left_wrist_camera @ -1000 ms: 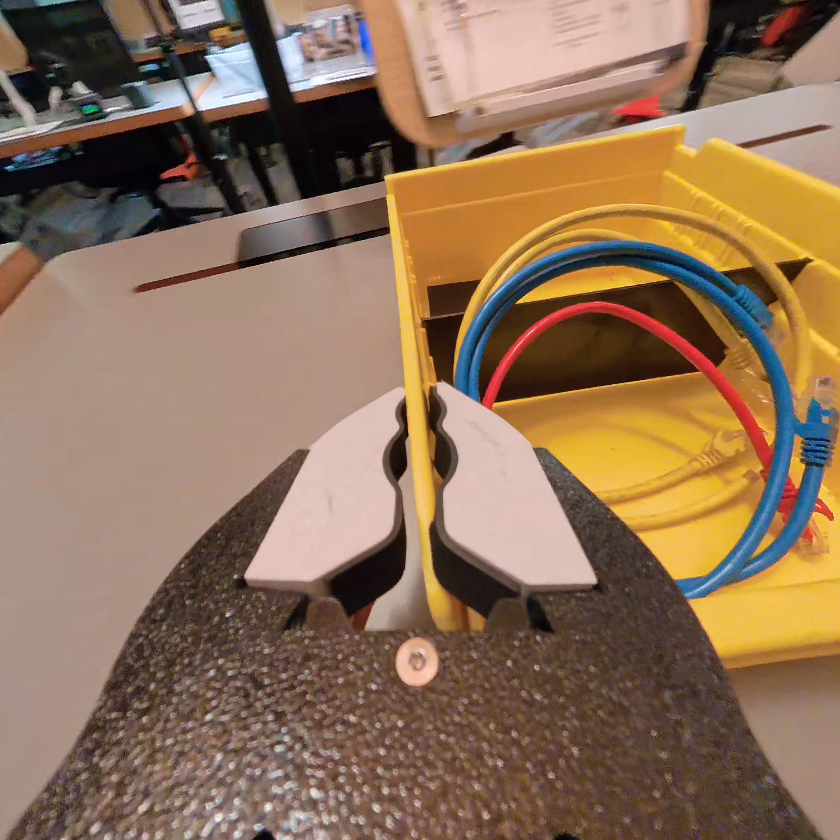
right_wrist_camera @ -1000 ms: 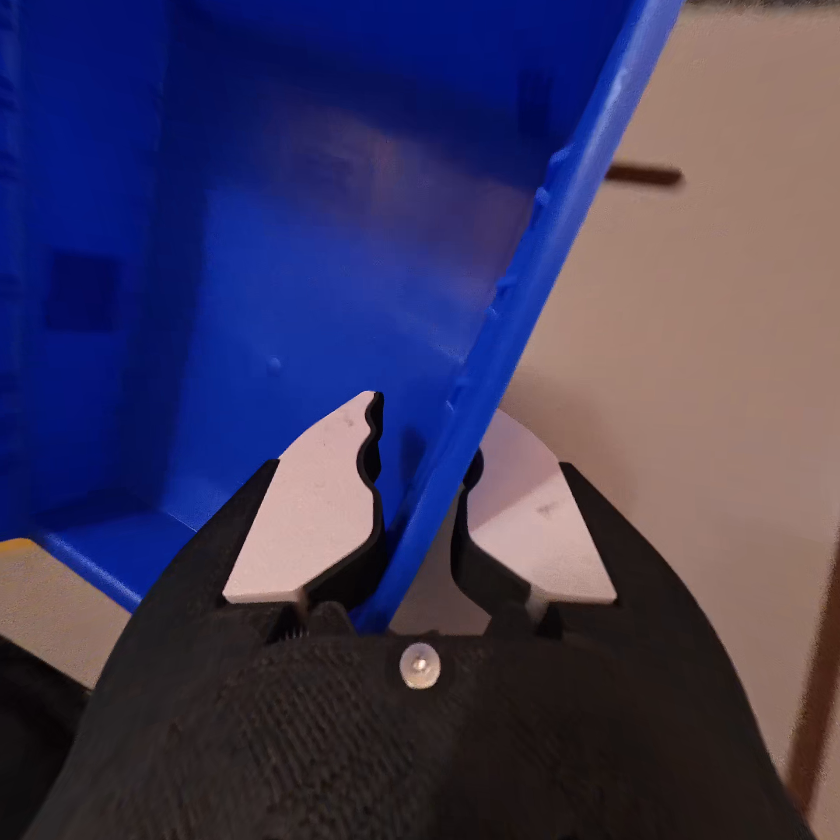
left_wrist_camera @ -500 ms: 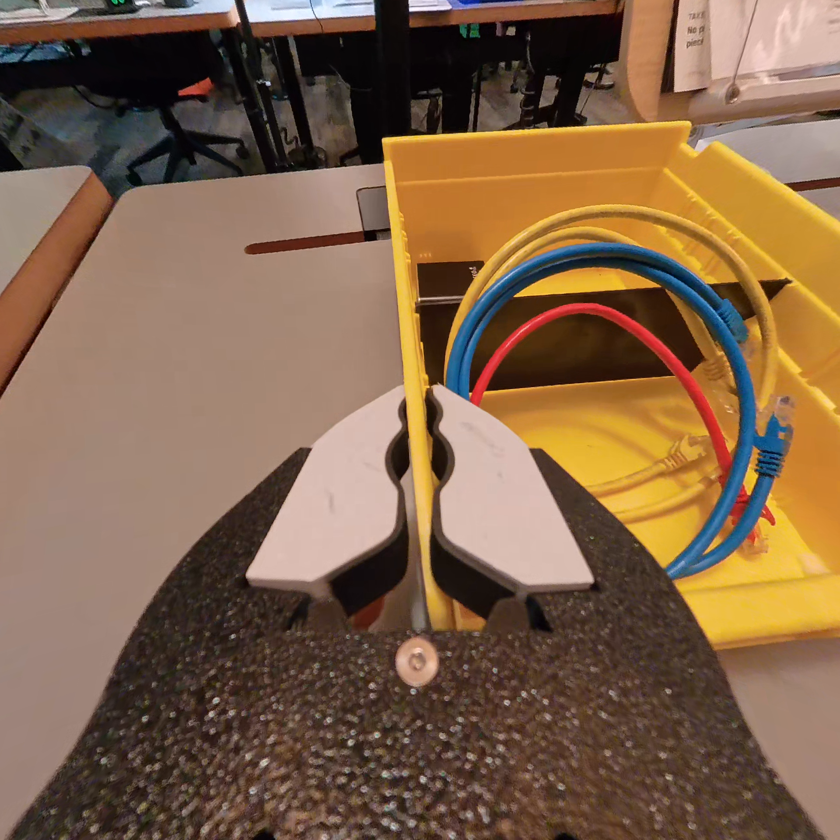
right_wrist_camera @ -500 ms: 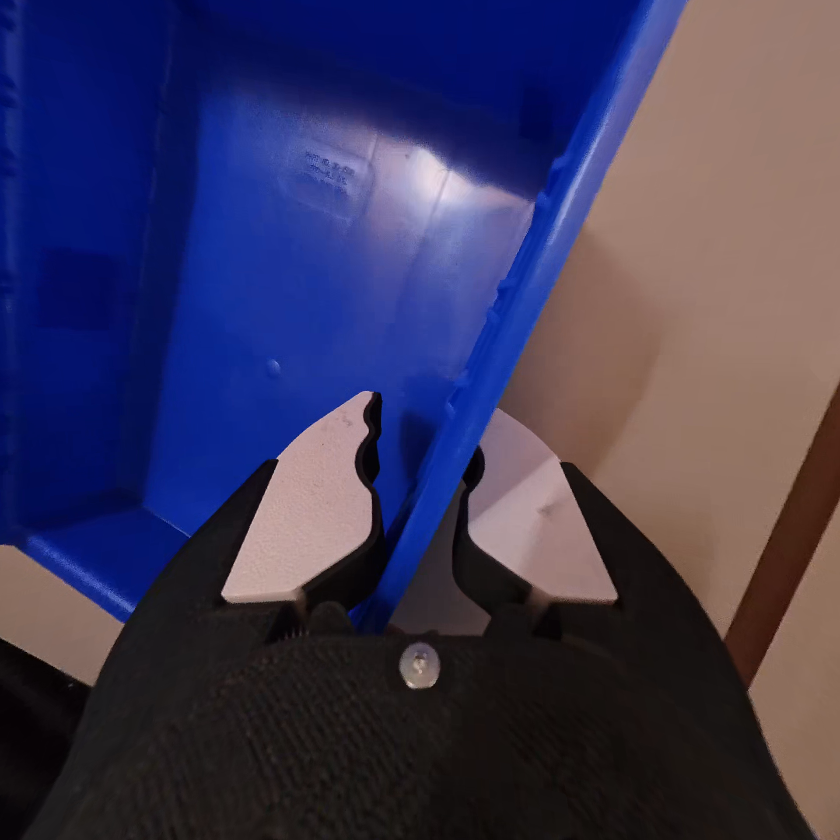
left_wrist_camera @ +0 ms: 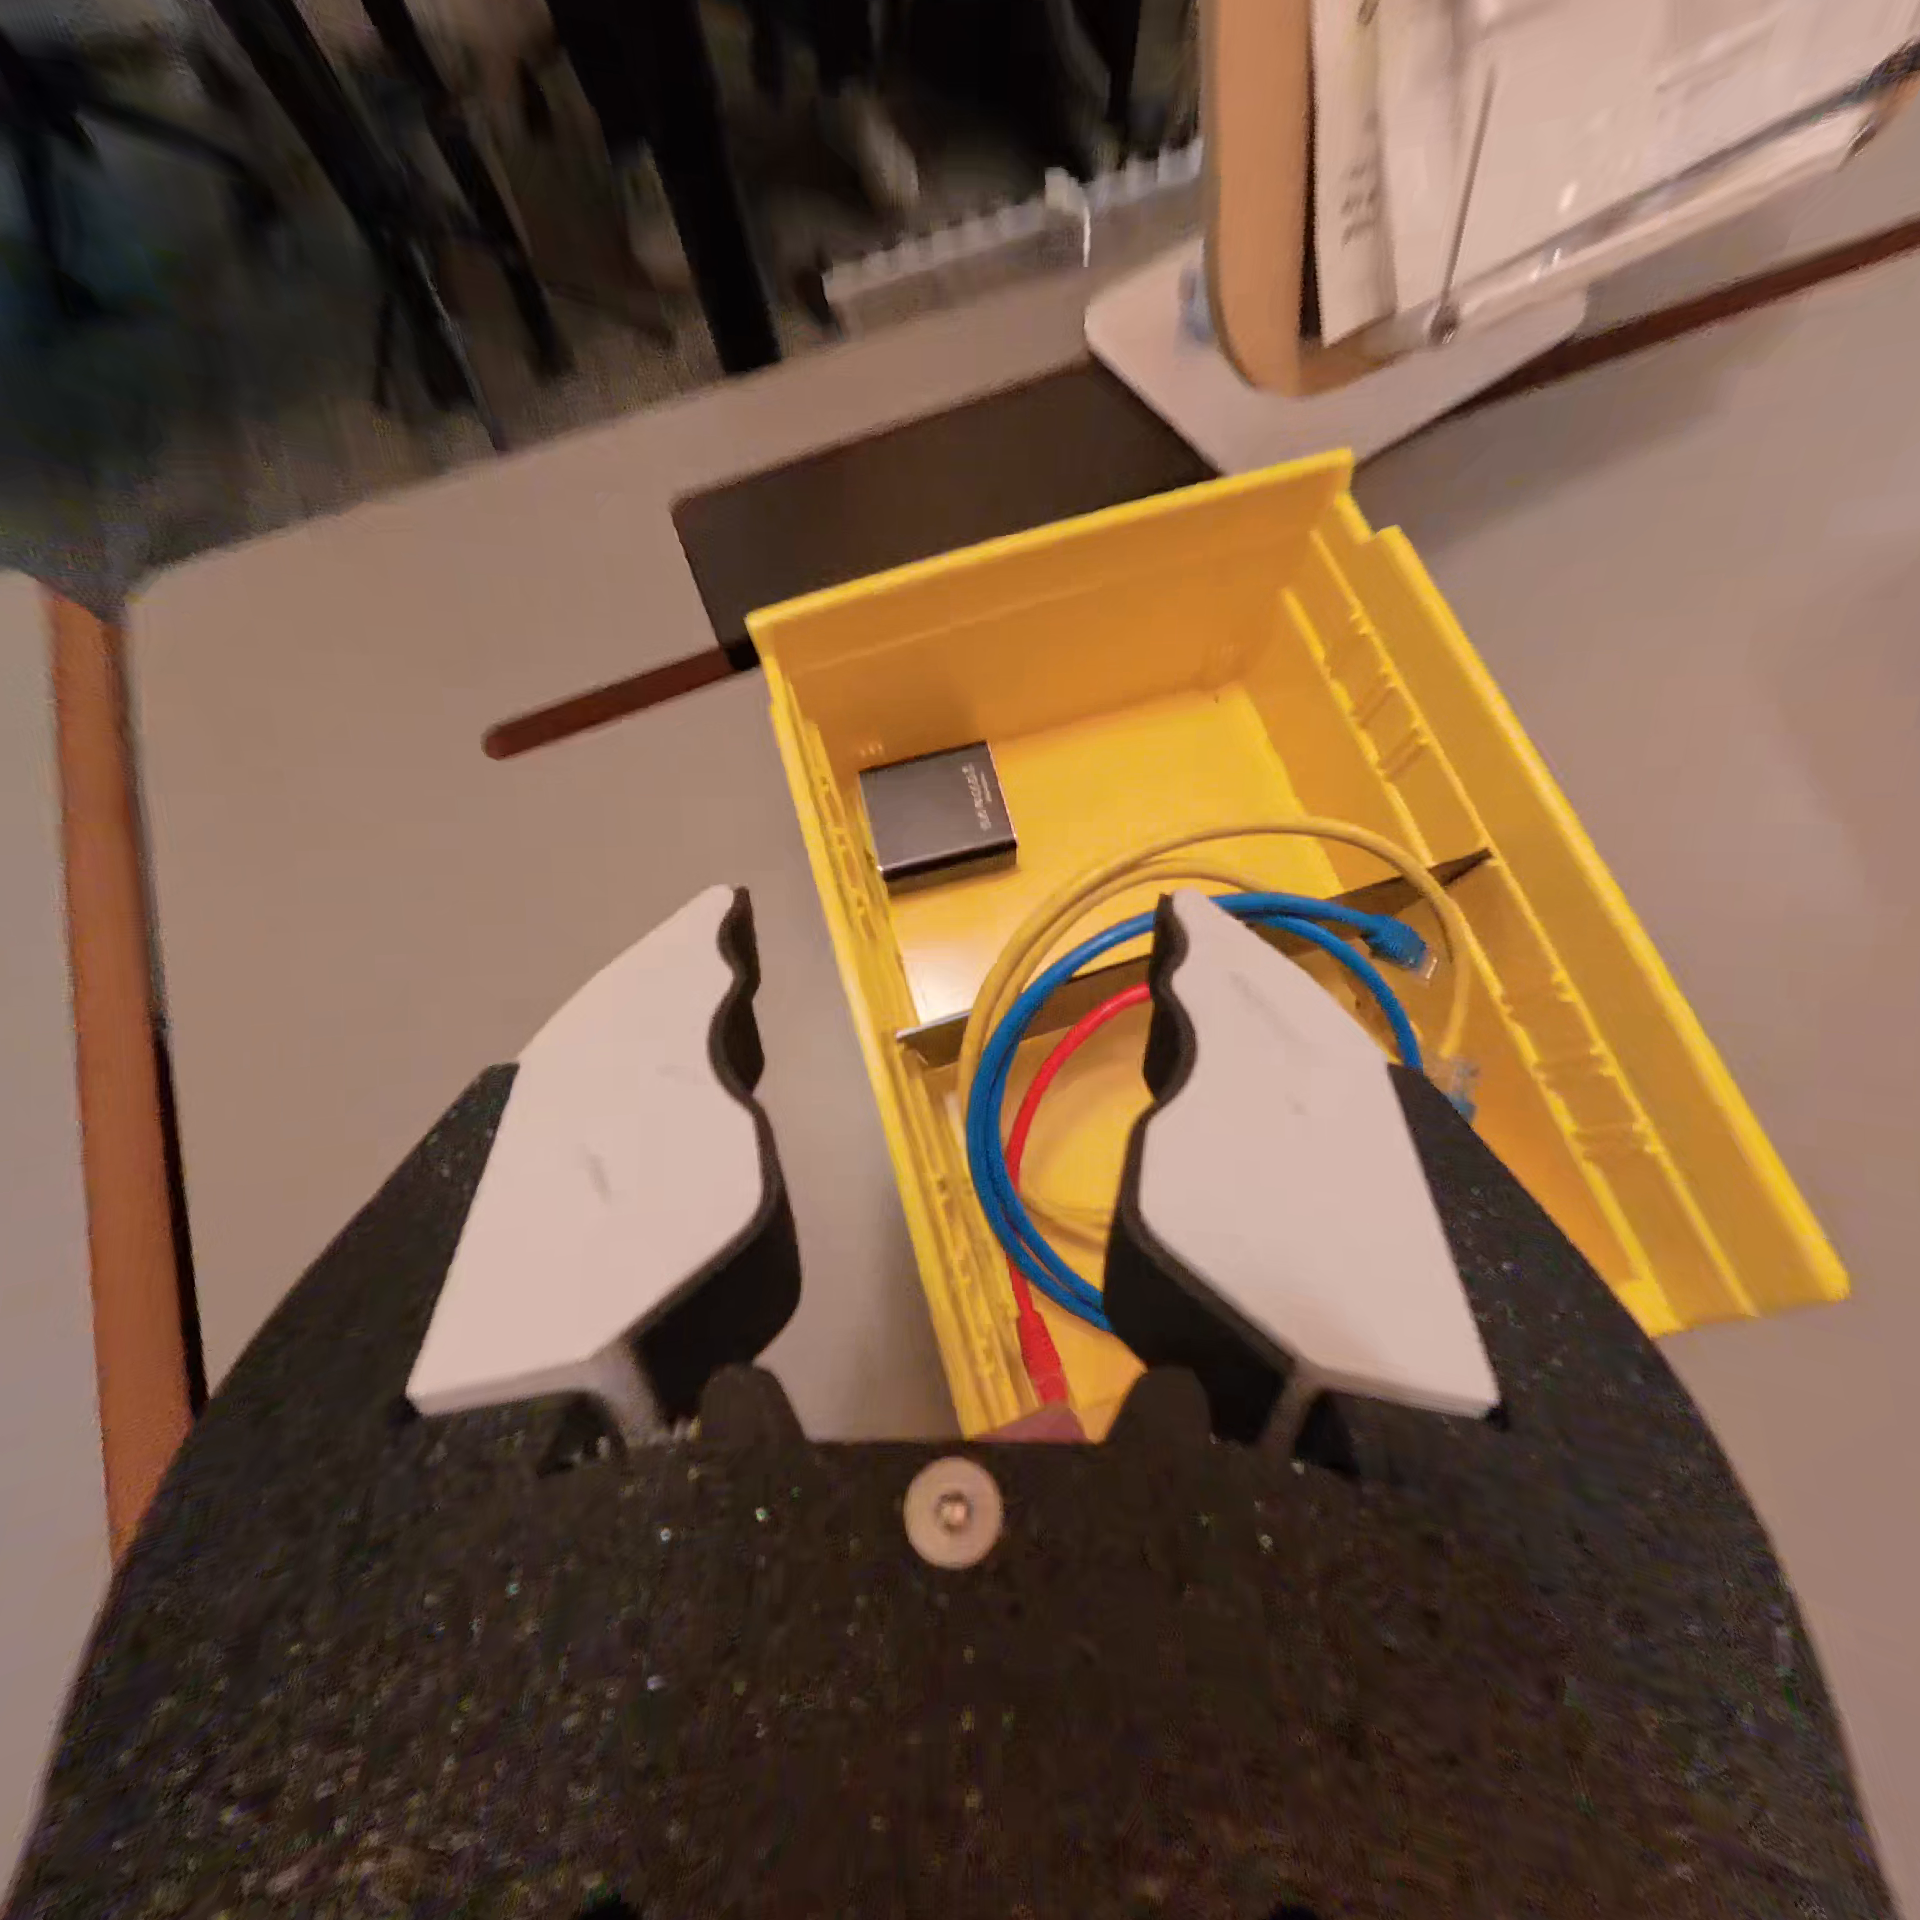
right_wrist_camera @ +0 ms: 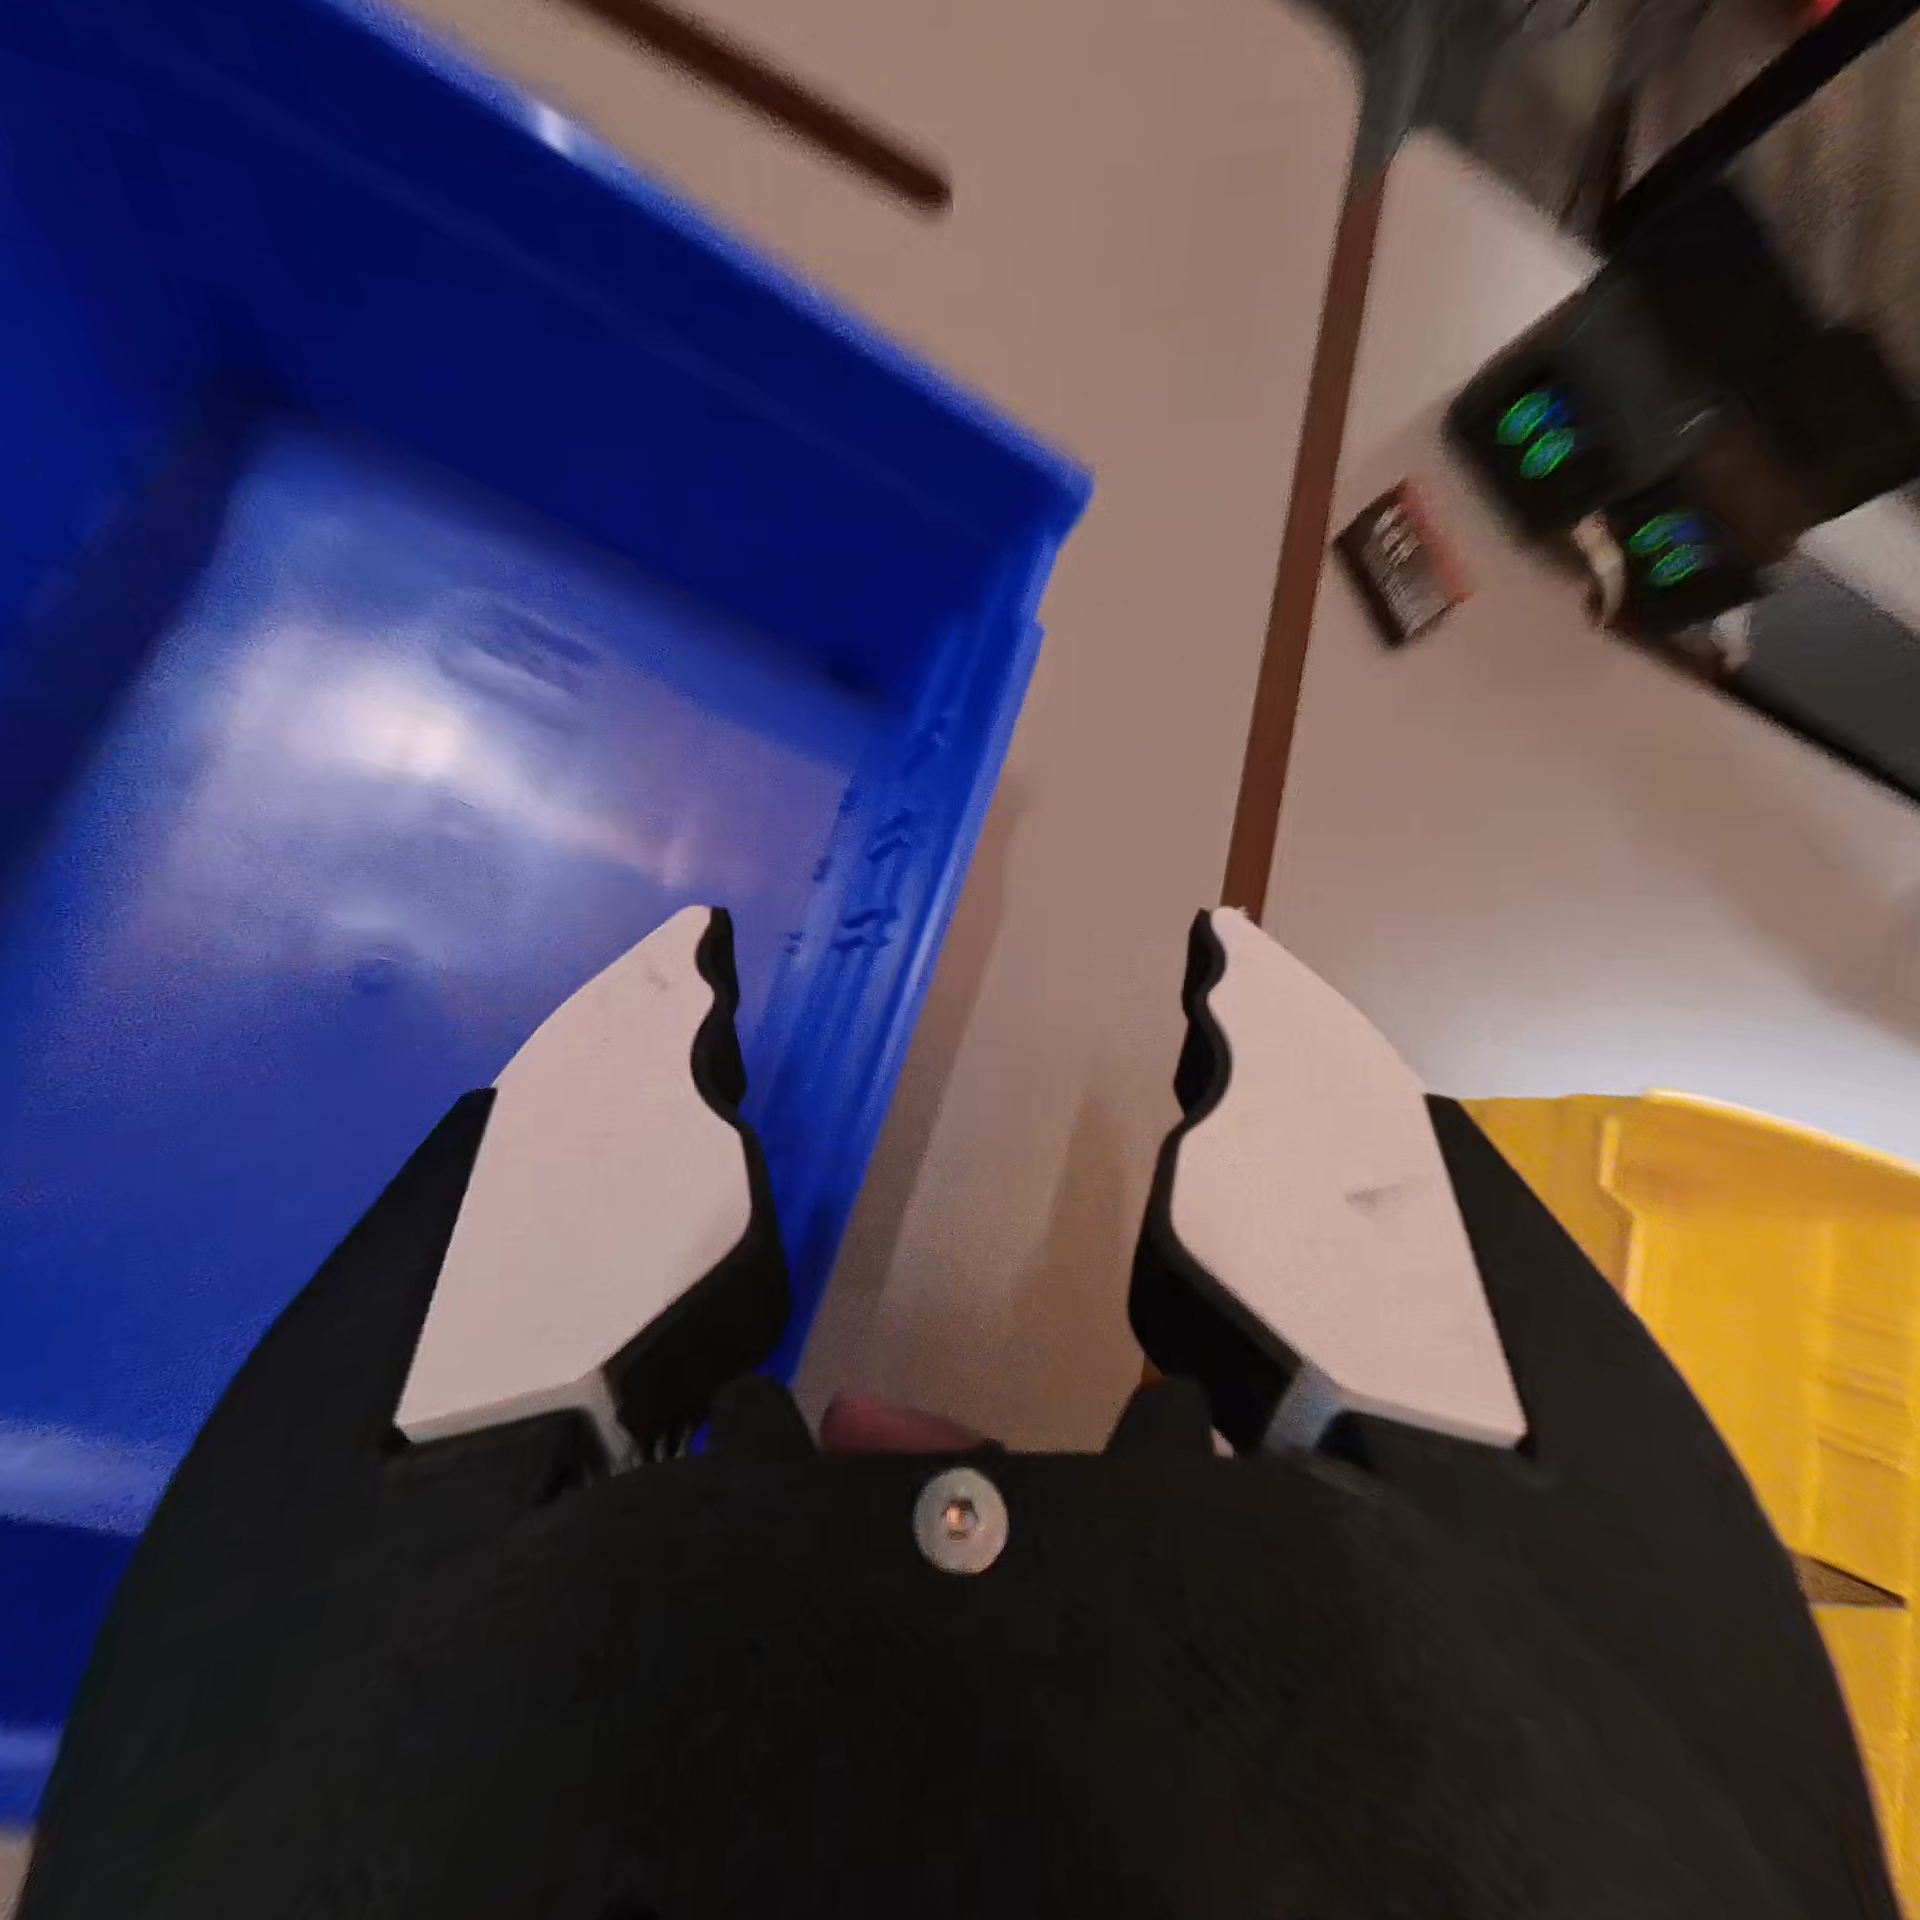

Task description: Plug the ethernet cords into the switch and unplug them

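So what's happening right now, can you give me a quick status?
Left gripper open, right gripper open, neither holding anything. Switch and ethernet cords loose in yellow bin, nothing plugged. Black divider crosses the bin.

The left gripper (left_wrist_camera: 951, 925) points forward and downward with its two pale fingers (left_wrist_camera: 634, 1153) spread wide apart, holding nothing. The right gripper (right_wrist_camera: 956, 930) is likewise spread wide, its fingers (right_wrist_camera: 1309, 1174) gripping nothing between them.
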A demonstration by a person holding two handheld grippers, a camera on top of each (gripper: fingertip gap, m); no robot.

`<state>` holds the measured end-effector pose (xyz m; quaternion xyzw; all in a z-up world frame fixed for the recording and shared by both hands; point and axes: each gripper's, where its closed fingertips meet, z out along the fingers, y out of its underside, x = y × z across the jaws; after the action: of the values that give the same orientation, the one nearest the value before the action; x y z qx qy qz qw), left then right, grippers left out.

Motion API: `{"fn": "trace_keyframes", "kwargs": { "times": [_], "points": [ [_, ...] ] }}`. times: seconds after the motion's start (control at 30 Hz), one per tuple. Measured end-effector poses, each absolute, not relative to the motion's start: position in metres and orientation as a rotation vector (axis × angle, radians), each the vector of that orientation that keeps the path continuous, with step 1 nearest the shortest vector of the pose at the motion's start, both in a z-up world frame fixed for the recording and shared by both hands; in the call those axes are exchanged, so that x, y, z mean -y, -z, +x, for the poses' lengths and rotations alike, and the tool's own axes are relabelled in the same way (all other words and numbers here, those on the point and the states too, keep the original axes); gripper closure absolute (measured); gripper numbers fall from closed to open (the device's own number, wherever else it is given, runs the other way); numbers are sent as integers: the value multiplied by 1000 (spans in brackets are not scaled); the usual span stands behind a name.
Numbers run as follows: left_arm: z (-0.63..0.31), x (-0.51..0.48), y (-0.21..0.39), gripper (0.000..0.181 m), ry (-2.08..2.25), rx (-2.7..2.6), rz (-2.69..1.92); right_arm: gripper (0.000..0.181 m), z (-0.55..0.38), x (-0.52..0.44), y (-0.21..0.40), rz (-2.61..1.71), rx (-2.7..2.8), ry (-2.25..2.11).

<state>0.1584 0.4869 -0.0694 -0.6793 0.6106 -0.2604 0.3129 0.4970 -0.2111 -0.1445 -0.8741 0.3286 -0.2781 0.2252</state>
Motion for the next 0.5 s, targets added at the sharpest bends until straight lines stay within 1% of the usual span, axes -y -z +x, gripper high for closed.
{"fn": "trace_keyframes", "kwargs": {
  "times": [0.07,0.1,0.17,0.27,0.37,0.43,0.5],
  "points": [
    [187,-483,81,103,662,-1711,-1906,92,458,181,113,-2306,-802,690],
    [201,-481,90,99,643,-1771,-1954,95,431,159,101,-2246,-731,608],
    [224,-478,114,98,556,-1880,-2052,104,375,115,84,-2141,-536,472],
    [248,-474,154,102,412,-2029,-2161,110,316,66,79,-2001,-339,367],
    [251,-484,189,102,152,-2080,-2259,108,305,47,89,-2015,-298,341],
    [251,-486,205,100,54,-2079,-2343,97,313,44,89,-1997,-328,373],
    [252,-490,215,99,-18,-2062,-2397,99,315,43,89,-1956,-309,378]
  ]
}}
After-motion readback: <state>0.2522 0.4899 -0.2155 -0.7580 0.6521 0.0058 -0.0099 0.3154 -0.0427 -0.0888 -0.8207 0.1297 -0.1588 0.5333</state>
